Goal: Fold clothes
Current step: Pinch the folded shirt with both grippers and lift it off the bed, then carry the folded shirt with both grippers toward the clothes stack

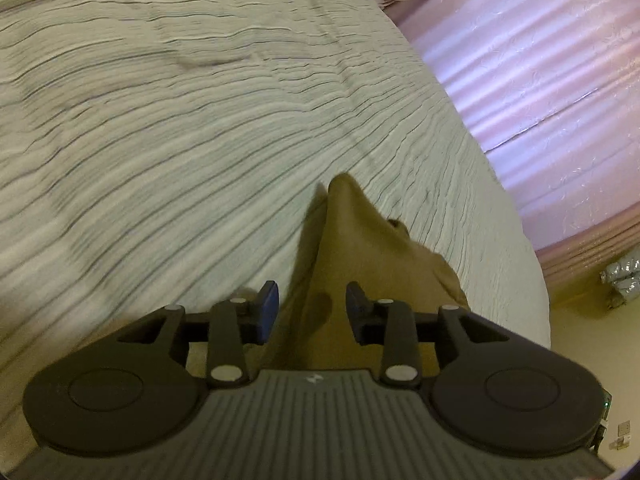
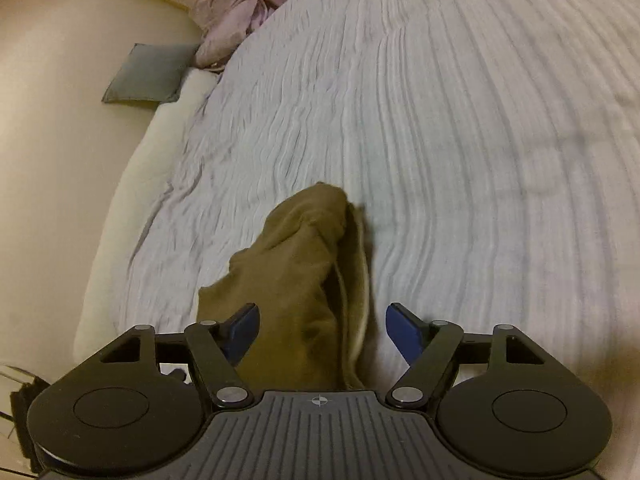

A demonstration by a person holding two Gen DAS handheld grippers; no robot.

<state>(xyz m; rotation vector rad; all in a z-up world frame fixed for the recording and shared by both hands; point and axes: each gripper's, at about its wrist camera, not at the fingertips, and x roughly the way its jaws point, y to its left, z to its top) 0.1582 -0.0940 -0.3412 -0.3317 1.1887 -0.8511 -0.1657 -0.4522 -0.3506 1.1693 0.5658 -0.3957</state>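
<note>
An olive-brown garment (image 1: pixel 360 248) lies bunched in a narrow ridge on a pale crinkled bedspread (image 1: pixel 180 140). In the left wrist view it runs from under the tool out to a point ahead. My left gripper (image 1: pixel 312 308) stands open with the cloth lying between its blue pads, and a gap shows on the left side. In the right wrist view the same garment (image 2: pixel 296 264) shows a lighter folded edge on its right. My right gripper (image 2: pixel 324 330) is wide open over it, its right pad well away from the cloth.
A crumpled pinkish blanket (image 2: pixel 228 12) lies at the far end of the bed, with a grey cushion (image 2: pixel 144 74) beside it. Pink ribbed fabric (image 1: pixel 540 80) runs along the bed's right side. A silvery object (image 1: pixel 624 276) sits low at right.
</note>
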